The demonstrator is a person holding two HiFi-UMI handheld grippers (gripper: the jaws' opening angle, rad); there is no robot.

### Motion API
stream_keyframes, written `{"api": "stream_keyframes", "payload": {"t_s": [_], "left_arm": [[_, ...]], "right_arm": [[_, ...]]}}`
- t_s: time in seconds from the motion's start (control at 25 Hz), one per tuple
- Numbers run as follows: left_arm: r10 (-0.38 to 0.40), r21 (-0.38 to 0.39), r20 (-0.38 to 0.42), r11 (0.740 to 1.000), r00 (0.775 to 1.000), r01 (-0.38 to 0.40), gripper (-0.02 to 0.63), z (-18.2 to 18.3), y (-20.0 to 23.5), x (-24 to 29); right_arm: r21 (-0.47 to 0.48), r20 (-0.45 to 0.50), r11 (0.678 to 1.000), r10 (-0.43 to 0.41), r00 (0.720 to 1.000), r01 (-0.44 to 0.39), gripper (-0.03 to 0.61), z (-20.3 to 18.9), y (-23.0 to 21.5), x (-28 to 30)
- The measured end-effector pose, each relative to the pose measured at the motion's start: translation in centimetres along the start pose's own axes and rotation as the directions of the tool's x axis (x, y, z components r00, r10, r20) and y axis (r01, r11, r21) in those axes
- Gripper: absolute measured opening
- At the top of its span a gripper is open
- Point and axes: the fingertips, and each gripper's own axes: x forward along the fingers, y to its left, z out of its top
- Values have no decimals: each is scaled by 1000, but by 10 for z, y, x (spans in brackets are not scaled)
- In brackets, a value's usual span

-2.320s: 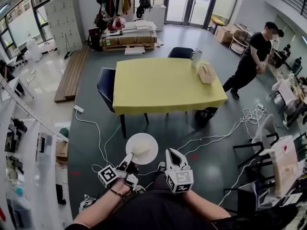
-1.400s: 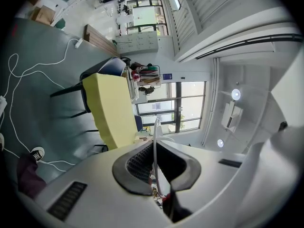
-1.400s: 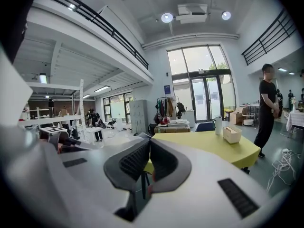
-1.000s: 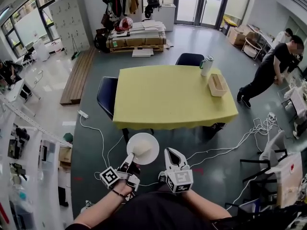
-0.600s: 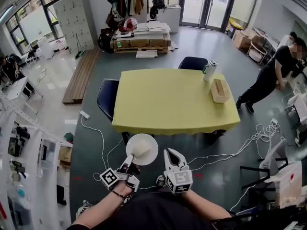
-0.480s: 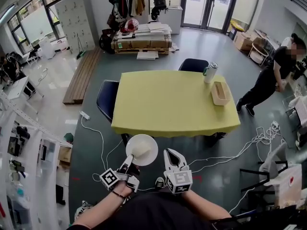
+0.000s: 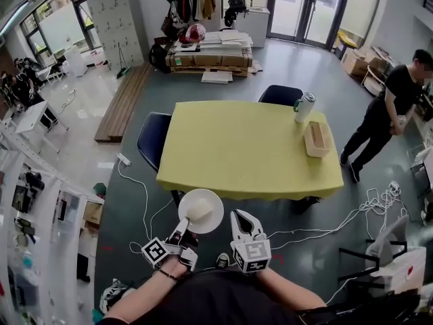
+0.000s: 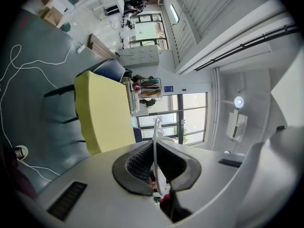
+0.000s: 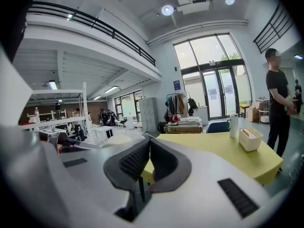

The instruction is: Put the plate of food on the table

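- Head view: left gripper (image 7: 181,226) clamped on the near rim of the white plate (image 7: 201,210); pale food (image 7: 199,213) heaped on it.
- Plate is up in the air over the grey floor (image 7: 135,249), just short of the near edge of the yellow table (image 7: 250,151), not on it.
- Right gripper (image 7: 241,217) beside the plate, jaws together, empty, not touching the plate.
- On the table's far right: a can (image 7: 304,107) and a small box (image 7: 316,139). Two dark chairs (image 7: 151,133) at the table. Person (image 7: 387,110) standing off to the right. White cables (image 7: 352,212) on the floor.
- Left gripper view: left gripper (image 8: 155,151) has both pads pressed on the plate (image 8: 156,127), seen edge-on as a thin white line running out from the jaws. Yellow table (image 8: 102,113) ahead.
- Right gripper view: right gripper (image 9: 148,144) closed, nothing between the pads. Table (image 9: 213,148) ahead with box (image 9: 250,139) and can (image 9: 233,125); person (image 9: 275,108) at the right.
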Motion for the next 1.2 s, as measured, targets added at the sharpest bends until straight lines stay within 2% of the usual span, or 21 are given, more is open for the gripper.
{"api": "stream_keyframes", "payload": {"t_s": [0.4, 0.76, 1.2], "left_arm": [[-5, 20, 28, 1000, 1000, 4, 20, -5, 0, 20], [-7, 23, 48, 1000, 999, 6, 20, 16, 3, 29], [-41, 29, 14, 999, 999, 41, 20, 34, -4, 85]], "right_arm": [[0, -3, 1000, 24, 1000, -24, 12, 0, -21, 8], [-12, -1, 999, 46, 999, -46, 12, 5, -14, 30], [-17, -6, 1000, 11, 1000, -11, 12, 13, -41, 55]]}}
